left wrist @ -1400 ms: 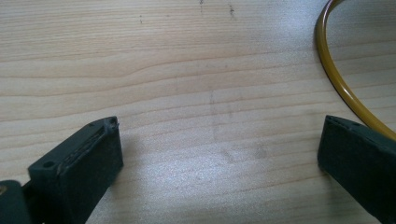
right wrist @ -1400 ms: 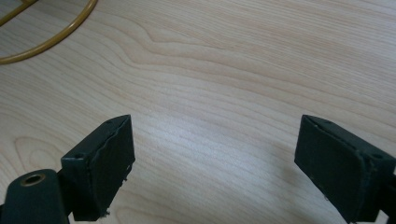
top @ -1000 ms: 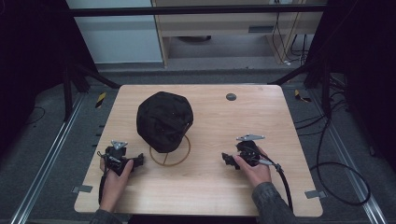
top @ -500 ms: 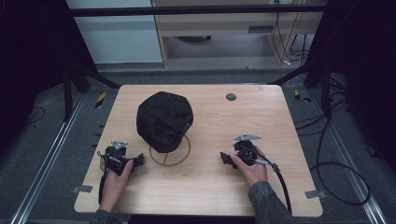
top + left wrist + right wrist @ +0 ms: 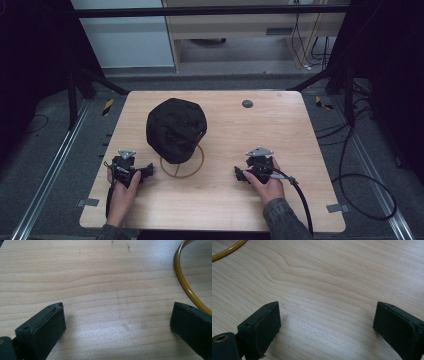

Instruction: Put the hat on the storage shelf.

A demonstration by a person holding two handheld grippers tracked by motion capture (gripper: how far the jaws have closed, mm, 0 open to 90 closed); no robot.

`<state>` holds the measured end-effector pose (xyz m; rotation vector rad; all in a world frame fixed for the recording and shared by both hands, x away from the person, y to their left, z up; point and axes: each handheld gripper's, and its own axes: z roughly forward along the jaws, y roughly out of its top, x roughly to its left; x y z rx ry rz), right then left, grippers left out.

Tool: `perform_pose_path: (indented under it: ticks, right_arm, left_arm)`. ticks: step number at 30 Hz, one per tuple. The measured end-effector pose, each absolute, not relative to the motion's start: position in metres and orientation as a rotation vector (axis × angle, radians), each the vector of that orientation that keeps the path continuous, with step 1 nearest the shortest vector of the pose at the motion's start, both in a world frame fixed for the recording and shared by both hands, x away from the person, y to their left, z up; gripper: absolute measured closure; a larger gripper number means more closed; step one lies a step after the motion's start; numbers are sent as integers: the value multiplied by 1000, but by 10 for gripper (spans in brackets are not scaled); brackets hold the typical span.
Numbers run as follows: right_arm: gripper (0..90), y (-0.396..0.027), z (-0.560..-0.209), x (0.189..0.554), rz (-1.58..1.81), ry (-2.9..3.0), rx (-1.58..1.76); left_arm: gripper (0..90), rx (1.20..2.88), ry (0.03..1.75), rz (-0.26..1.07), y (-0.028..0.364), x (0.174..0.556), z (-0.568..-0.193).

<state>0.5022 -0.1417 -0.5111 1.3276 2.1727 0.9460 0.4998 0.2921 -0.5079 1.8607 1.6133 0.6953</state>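
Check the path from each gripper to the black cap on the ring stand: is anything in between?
Nothing visible is. Bare table lies between the left gripper and the black cap on its yellow ring stand, and between the right gripper and it. Both grippers are open and empty.

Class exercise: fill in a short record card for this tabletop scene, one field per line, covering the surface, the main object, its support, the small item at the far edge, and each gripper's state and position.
Surface: light wooden table
Main object: black cap, sitting on a stand
Support: stand with a yellow ring base lying flat on the table
Small item: dark round disc near the far edge
Left gripper: jaws open, nothing between them, near the ring base
Right gripper: jaws just opened wider, nothing between them, over bare wood
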Motion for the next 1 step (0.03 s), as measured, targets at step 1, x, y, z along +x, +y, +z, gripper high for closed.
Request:
perform_pose_path:
  ticks: [1]
  right_arm:
    - [76,-143,-511,502,948,2174,1322]
  left_arm:
    - [0,1862,1614,694,292,500,-508]
